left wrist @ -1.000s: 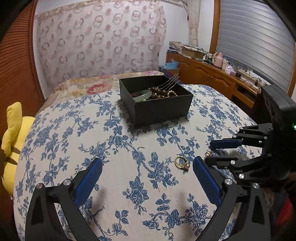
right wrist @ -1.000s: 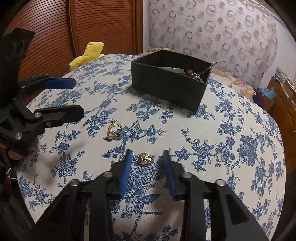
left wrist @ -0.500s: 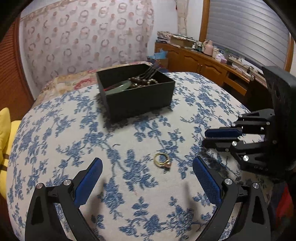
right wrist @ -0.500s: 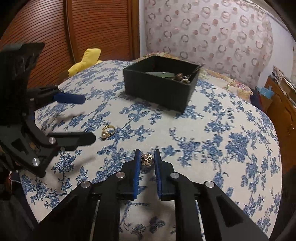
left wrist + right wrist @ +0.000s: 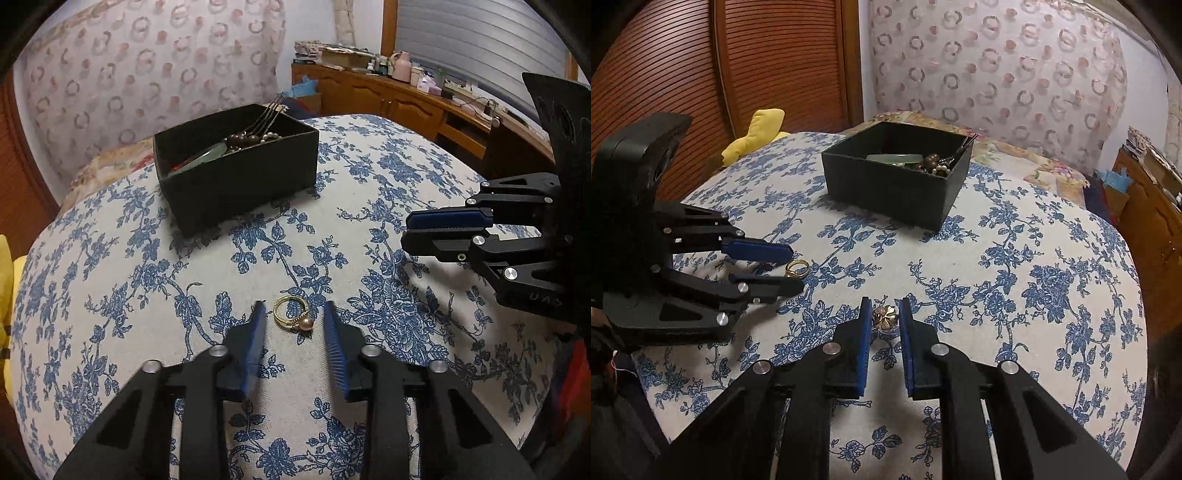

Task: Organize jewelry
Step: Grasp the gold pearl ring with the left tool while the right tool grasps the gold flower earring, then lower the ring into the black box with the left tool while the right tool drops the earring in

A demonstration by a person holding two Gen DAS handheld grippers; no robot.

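Observation:
A gold ring with a pink pearl point(image 5: 293, 316) lies on the blue-flowered cloth point(image 5: 110, 258). My left gripper point(image 5: 293, 303) straddles it. Its jaws are closing, and a thin gap still shows between each pad and the ring. In the right wrist view the ring point(image 5: 797, 266) sits at the tips of the left gripper point(image 5: 798, 269). My right gripper point(image 5: 885, 301) is shut on a small gold flower-shaped piece point(image 5: 884, 316) just above the cloth. The right gripper point(image 5: 405, 230) also shows at the right of the left wrist view, where the piece is hidden. A black open box point(image 5: 236, 177) holds a green bangle, brown beads and hairpins.
The cloth-covered surface curves down at its edges. A yellow plush toy point(image 5: 757, 129) lies at the far left beside wooden louvred doors point(image 5: 738, 55). A wooden cabinet point(image 5: 388, 99) with clutter on top runs along the right wall.
My left gripper came over the ring and its wide jaws drew in around it. The right jaws narrowed onto the flower piece, which stays between them.

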